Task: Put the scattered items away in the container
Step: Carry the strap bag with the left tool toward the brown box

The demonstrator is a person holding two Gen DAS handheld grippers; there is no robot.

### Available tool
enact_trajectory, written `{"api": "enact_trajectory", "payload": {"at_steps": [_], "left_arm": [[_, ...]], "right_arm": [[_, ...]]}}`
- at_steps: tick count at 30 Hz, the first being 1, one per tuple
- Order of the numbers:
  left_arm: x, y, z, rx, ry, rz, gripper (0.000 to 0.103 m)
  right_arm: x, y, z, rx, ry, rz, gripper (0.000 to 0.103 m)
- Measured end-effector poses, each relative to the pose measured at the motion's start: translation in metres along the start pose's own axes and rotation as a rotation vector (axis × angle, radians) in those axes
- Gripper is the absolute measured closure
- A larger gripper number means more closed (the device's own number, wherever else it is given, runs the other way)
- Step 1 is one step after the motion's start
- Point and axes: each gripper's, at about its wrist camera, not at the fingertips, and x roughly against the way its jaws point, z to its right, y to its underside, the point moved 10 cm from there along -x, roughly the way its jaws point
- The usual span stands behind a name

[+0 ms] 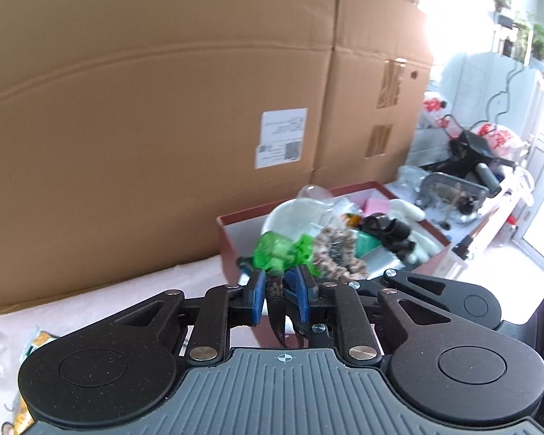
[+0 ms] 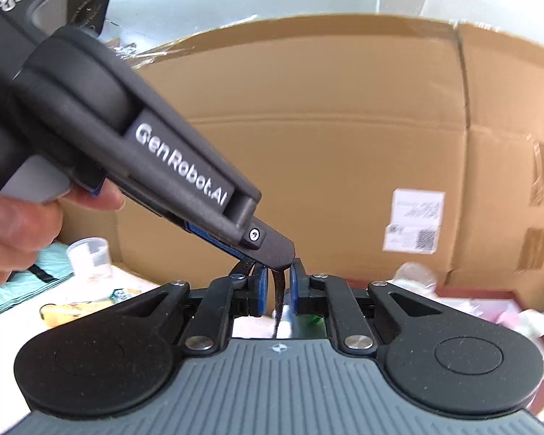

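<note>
two sets of blue-padded fingers are in view, one per gripper. in the left wrist view the left gripper [image 1: 280,291] has its fingers [image 1: 256,295] drawn nearly together, pinching a dark, narrow strap-like thing [image 1: 276,306] whose ends hang down between the pads toward the camera. in the right wrist view the right gripper [image 2: 276,291] has its fingers [image 2: 260,295] close together too, with a thin dark strap [image 2: 278,299] running down through the gap; whether those pads actually press on it cannot be told from the picture. the tip of the left gripper reaches in from the upper left there, its finger [image 2: 272,250] meeting the strap just above the right fingers, and a hand [image 2: 21,224] grips its handle at the left edge. beyond the left fingers stands the container, a dark red open box [image 1: 235,243] with a white inside, already holding a clear bowl [image 1: 293,217], a bright green crumpled thing [image 1: 279,253], a leopard-print scrunchie [image 1: 335,250], a black clip [image 1: 388,232] and a white glove [image 1: 408,210]. the box sits on a pale tabletop [image 1: 185,275] against a big cardboard box [image 1: 156,87] bearing a white label [image 1: 281,137]. in the right wrist view a small clear cup [image 2: 90,253], a teal cloth [image 2: 25,286] and a yellow packet [image 2: 76,308] lie on the tabletop at the left, well apart from the box.
</note>
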Motion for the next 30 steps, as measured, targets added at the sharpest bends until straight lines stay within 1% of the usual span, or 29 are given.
{"api": "enact_trajectory", "payload": {"at_steps": [3, 4, 6, 7, 8, 9, 10, 11, 12, 13, 14, 15, 17, 18, 20, 21, 22, 23, 24, 26, 27, 30], "left_arm": [[0.003, -0.001, -0.008, 0.018, -0.011, -0.031, 0.07], [0.002, 0.001, -0.009, 0.018, -0.004, -0.042, 0.07], [0.001, 0.013, -0.013, 0.009, 0.007, -0.058, 0.064], [-0.001, 0.021, -0.016, 0.017, 0.009, -0.069, 0.059], [-0.004, 0.031, -0.019, 0.026, 0.015, -0.082, 0.059], [-0.007, 0.042, -0.021, 0.028, 0.019, -0.097, 0.059], [-0.01, 0.052, -0.023, 0.025, 0.02, -0.111, 0.059], [-0.013, 0.061, -0.025, 0.023, 0.018, -0.119, 0.065], [-0.016, 0.072, -0.028, 0.025, 0.017, -0.134, 0.067], [-0.018, 0.08, -0.03, 0.031, 0.019, -0.149, 0.065], [-0.02, 0.087, -0.033, 0.033, 0.013, -0.157, 0.059], [-0.023, 0.093, -0.035, 0.028, 0.0, -0.159, 0.055], [-0.028, 0.104, -0.042, 0.03, -0.029, -0.173, 0.055], [-0.031, 0.109, -0.045, 0.039, -0.029, -0.187, 0.055], [-0.037, 0.117, -0.053, 0.057, -0.049, -0.198, 0.055], [-0.04, 0.12, -0.058, 0.063, -0.061, -0.198, 0.055], [-0.043, 0.124, -0.062, 0.07, -0.069, -0.199, 0.054], [-0.047, 0.128, -0.066, 0.078, -0.08, -0.207, 0.053], [-0.05, 0.133, -0.069, 0.081, -0.091, -0.215, 0.052], [-0.058, 0.139, -0.078, 0.086, -0.125, -0.225, 0.043], [-0.063, 0.141, -0.081, 0.099, -0.134, -0.234, 0.042], [-0.074, 0.145, -0.088, 0.157, -0.113, -0.26, 0.036]], "right_arm": [[-0.01, 0.001, -0.004, 0.019, 0.004, -0.001, 0.088], [0.0, 0.001, -0.011, 0.014, -0.006, -0.006, 0.086], [-0.005, 0.006, -0.019, 0.002, -0.041, -0.039, 0.085], [-0.002, 0.01, -0.022, 0.007, -0.054, -0.051, 0.084], [0.013, 0.017, -0.035, 0.011, -0.071, -0.07, 0.084], [0.013, 0.024, -0.038, 0.012, -0.084, -0.089, 0.084], [0.008, 0.038, -0.041, 0.01, -0.096, -0.109, 0.084], [0.009, 0.046, -0.044, 0.005, -0.106, -0.13, 0.084], [0.011, 0.053, -0.047, 0.005, -0.11, -0.15, 0.084], [0.01, 0.06, -0.05, 0.008, -0.113, -0.169, 0.081], [0.01, 0.069, -0.052, 0.011, -0.113, -0.187, 0.078], [0.012, 0.079, -0.054, 0.016, -0.113, -0.203, 0.074], [0.012, 0.095, -0.056, 0.034, -0.095, -0.238, 0.073], [0.014, 0.104, -0.056, 0.036, -0.089, -0.256, 0.073], [0.009, 0.114, -0.052, 0.017, -0.084, -0.273, 0.071], [0.01, 0.117, -0.051, 0.014, -0.079, -0.276, 0.062], [0.009, 0.119, -0.049, 0.017, -0.074, -0.284, 0.049], [0.01, 0.122, -0.049, 0.026, -0.065, -0.284, 0.044], [0.012, 0.123, -0.049, 0.044, -0.054, -0.284, 0.035], [0.014, 0.127, -0.049, 0.084, -0.035, -0.294, 0.03], [0.011, 0.133, -0.048, 0.097, -0.035, -0.315, 0.024], [0.004, 0.148, -0.048, 0.114, -0.056, -0.376, 0.021]]}}
